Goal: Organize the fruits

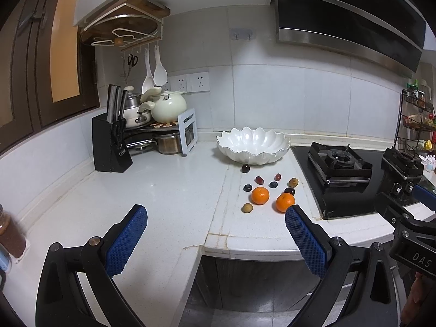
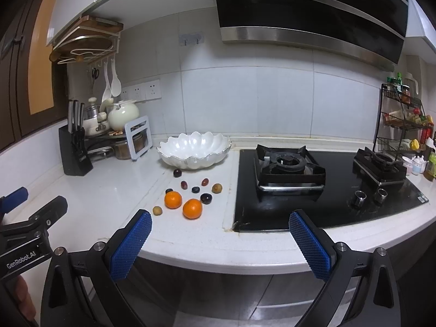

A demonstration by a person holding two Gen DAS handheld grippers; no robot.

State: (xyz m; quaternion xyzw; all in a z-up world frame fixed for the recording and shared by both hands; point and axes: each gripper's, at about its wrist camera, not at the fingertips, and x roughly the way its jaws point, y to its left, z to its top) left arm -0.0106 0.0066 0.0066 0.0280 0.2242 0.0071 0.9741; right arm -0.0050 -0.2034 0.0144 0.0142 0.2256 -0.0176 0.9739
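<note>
Both grippers are held short of the counter (image 2: pixel 190 239) edge. The left gripper (image 1: pixel 216 231) has its fingers spread wide, nothing between them; the right gripper (image 2: pixel 220 235) is likewise spread and holds nothing. A white scalloped bowl (image 2: pixel 194 150) is seen at 12 o'clock from the scattered fruit. Two oranges (image 2: pixel 173 199) (image 2: pixel 192 208) lie near each other but apart, with small dark grapes (image 2: pixel 206 198) and two brownish fruits (image 2: pixel 217 188) spread around them. A stove (image 2: pixel 321 188) lies at 3 o'clock of the fruit.

Fruits (image 2: pixel 190 193) lie on the counter (image 2: pixel 109 190), bowl (image 2: pixel 194 150) at their 12 o'clock, stove (image 2: pixel 327 190) at 3, knife block (image 2: pixel 75 152) at 10.
</note>
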